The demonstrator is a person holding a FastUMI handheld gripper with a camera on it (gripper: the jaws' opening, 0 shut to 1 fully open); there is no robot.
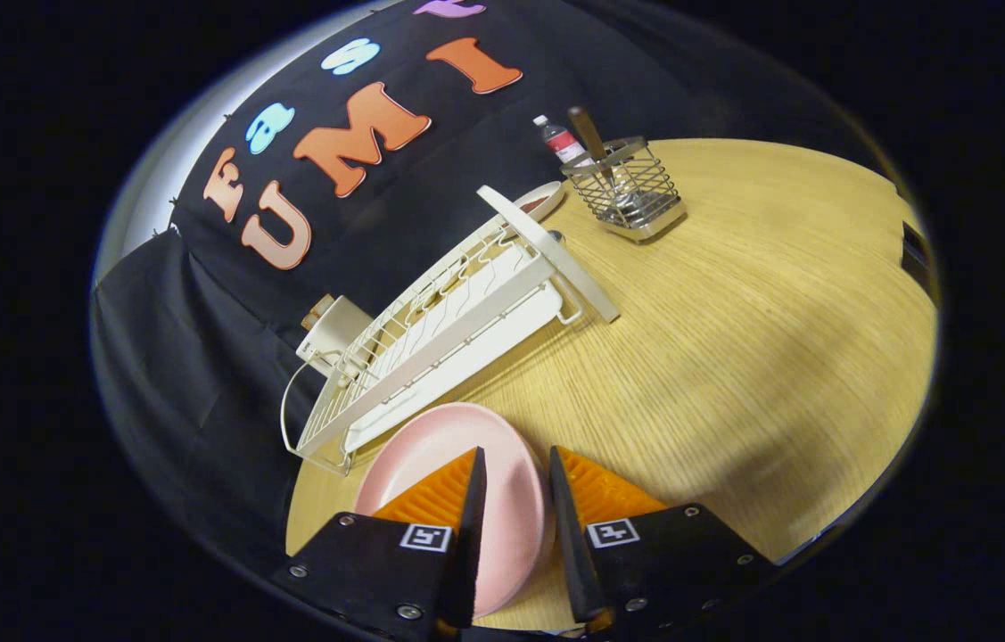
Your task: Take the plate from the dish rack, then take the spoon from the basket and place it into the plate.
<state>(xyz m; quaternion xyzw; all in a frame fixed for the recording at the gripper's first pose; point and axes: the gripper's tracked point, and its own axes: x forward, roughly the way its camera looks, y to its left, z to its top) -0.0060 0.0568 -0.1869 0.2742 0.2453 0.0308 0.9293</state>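
gripper (515,468) fingers spread, not clamped, w/ the pink plate (431,446) rim between them, flat on the table (734,357). rack (457,312) just beyond. spoon (593,138) upright in basket (631,187) by far edge.

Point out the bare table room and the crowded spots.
Bare table spreads beyond the open gripper, between dish rack and basket. Crowded: pink plate between the fingers beside the rack; bottle behind the basket.

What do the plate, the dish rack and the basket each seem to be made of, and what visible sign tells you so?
Plate, between the open tool's fingers: likely ceramic or melamine; smooth pink, soft sheen.
Dish rack: apparently coated metal wire in a cream frame; thin bent rods.
Basket: bare metal wire mesh; silvery grid, see-through.
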